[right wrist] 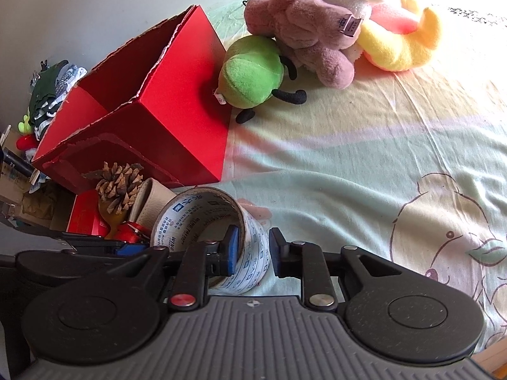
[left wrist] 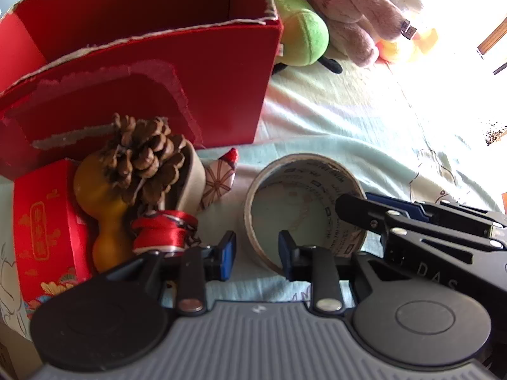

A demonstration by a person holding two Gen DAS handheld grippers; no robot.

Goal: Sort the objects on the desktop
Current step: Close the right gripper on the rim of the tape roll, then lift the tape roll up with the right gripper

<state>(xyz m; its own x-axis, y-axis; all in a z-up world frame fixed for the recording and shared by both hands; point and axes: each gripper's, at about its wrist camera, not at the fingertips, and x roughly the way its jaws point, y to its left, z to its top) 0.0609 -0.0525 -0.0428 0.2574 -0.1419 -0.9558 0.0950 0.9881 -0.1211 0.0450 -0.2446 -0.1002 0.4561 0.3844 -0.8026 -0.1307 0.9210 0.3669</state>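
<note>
The right gripper [right wrist: 250, 250], jaws apart, straddles the wall of a printed beige tape roll [right wrist: 202, 218] just before the open red cardboard box [right wrist: 177, 104]; closing seems next. The left gripper [left wrist: 256, 255] hovers open nearby.

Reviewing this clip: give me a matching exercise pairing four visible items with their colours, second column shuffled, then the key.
Column one:
1. open box
2. round plush
3. pine cone
4. gourd

Column two:
A. brown
B. green
C. yellow-orange
D. red

Pairs: 1-D, 2-B, 3-A, 4-C
</note>
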